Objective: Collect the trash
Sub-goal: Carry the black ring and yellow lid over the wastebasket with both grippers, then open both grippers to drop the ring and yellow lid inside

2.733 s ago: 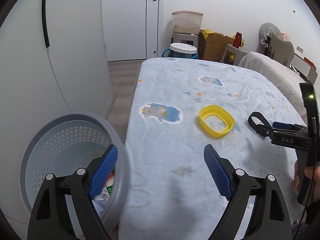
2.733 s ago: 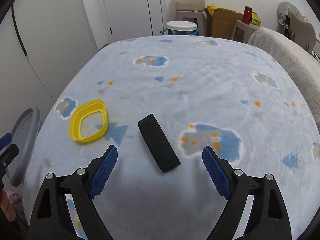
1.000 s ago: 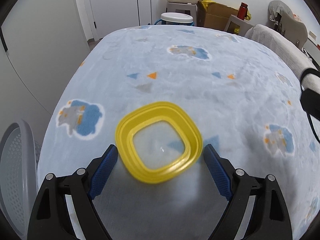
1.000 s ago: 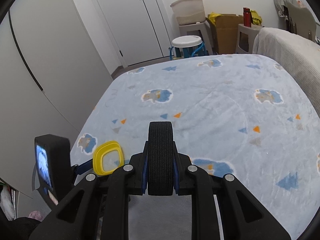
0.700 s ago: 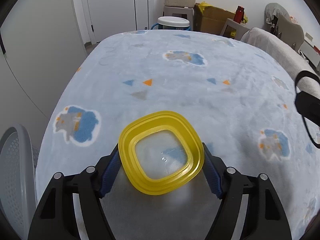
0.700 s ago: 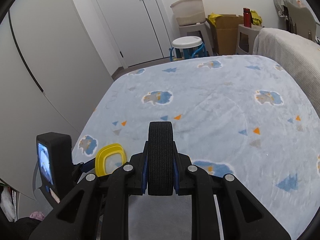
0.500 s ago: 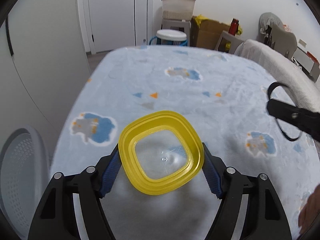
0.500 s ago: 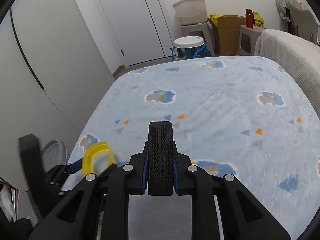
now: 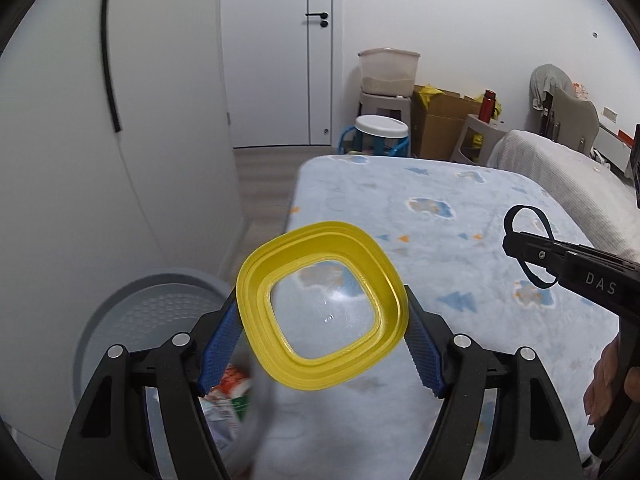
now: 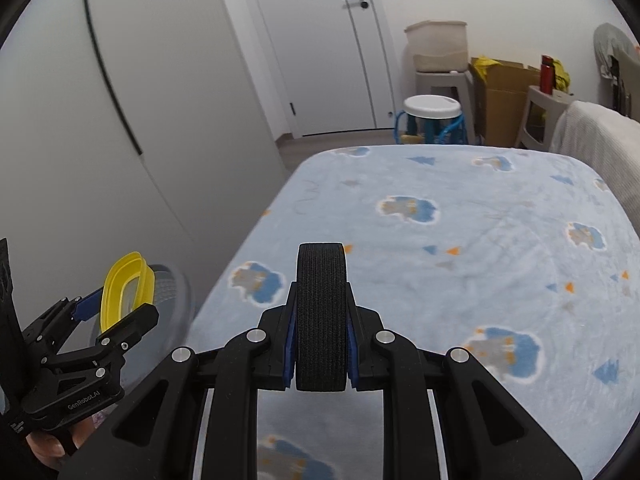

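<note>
My left gripper (image 9: 322,332) is shut on a yellow square lid (image 9: 280,344) with a clear middle, its blue pads pressing on two opposite sides. The lid hangs in the air, tilted, above the bed's left edge and the near rim of the grey perforated basket (image 9: 132,312). My right gripper (image 10: 322,320) is shut on a black ribbed band (image 10: 322,304), held upright over the blue blanket (image 10: 460,260). The right wrist view shows the left gripper (image 10: 120,308) with the yellow lid (image 10: 116,280) at the lower left, beside the blurred basket (image 10: 170,284).
Crumpled packaging (image 9: 228,392) lies inside the basket. A white wardrobe (image 9: 120,160) rises just left of the bed. Beyond the bed's far end are a white door (image 9: 276,60), stools with a bin (image 9: 386,72), a cardboard box (image 9: 440,120), and a grey-covered sofa (image 9: 568,176) on the right.
My left gripper closed on the yellow lid, lifted it off the blanket and carried it left towards the basket. My right gripper, still gripping the black band, shifted left too.
</note>
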Tool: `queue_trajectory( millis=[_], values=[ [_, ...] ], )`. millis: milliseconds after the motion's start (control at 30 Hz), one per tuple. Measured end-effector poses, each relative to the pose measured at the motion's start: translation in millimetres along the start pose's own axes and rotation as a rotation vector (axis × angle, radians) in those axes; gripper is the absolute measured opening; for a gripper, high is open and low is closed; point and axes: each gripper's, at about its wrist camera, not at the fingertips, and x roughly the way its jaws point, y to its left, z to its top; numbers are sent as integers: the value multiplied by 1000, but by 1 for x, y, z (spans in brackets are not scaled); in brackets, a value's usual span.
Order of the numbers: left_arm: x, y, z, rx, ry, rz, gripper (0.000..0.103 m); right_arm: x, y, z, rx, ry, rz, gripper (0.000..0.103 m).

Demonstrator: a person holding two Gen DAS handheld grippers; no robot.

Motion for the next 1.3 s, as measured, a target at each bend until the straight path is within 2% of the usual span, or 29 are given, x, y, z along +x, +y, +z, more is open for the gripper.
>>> queue_trajectory(
  millis=[367, 700, 900, 1300],
  values=[
    [-25, 99, -27, -56, -30, 153, 72, 33, 108, -11, -77, 39, 133, 19],
    [-19, 157, -49, -113, 16, 192, 72, 73, 174, -24, -138, 105, 224, 19],
    [-11, 172, -57, -139, 52, 182, 73, 86, 197, -34, -181, 139, 257, 20],
    [-1, 179, -60, -163, 80, 175, 73, 114, 197, -34, -185, 181, 269, 22]
  ],
)
